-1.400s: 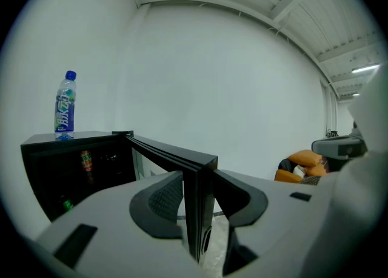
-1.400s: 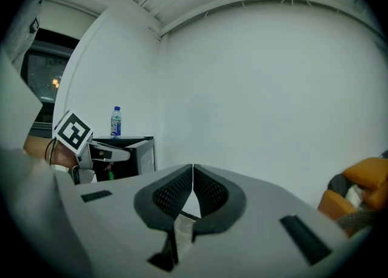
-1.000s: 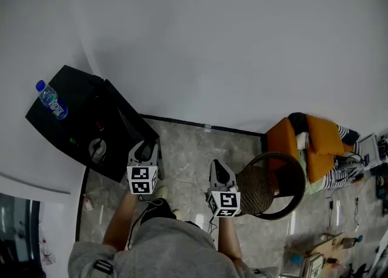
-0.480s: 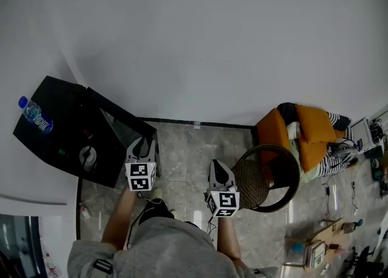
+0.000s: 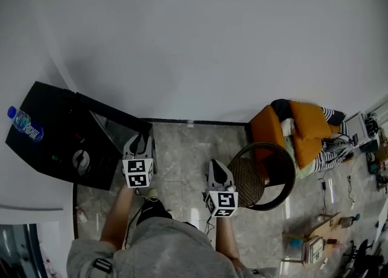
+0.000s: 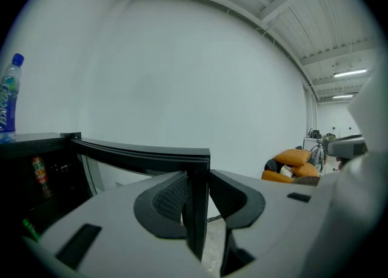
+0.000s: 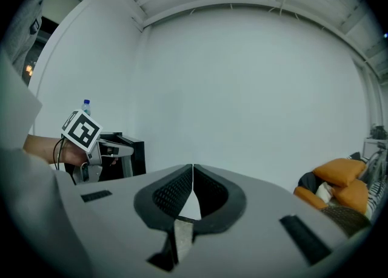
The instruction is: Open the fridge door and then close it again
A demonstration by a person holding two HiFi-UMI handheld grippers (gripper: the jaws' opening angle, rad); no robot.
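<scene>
Black all over, the fridge (image 5: 48, 143), down at the left against the wall, with a water bottle (image 5: 24, 124) standing on top. And here, pulling the fridge door (image 5: 112, 116) wider: swung clearly further off the cabinet than 1 second ago, enough to show the dark inside and a small bottle (image 6: 39, 170) on a shelf.

All done with the left gripper (image 5: 140, 143). Grasping the door's free edge, having just been closing its jaws in on that black frame, 1 pad on each side. Seen along the jaws: left pad hard against the frame, right pad touching or at most a sliver off. Carried round with the door as well, keeping station on that edge through the swing.

Over to the right gripper (image 5: 217, 167): clenched tight on nothing, held out in front above the floor (image 5: 182, 149), well apart from the fridge and just beside a wicker chair (image 5: 264, 176). No part in the job so far.

Meaning for the task? Looks like the opening half well under way, perhaps nearly done, going by that wide angle. Still to come: reversing the swing and pressing the door home against the cabinet. Worth watching the hold on so narrow a frame at the change of direction; easy to slip off there.
</scene>
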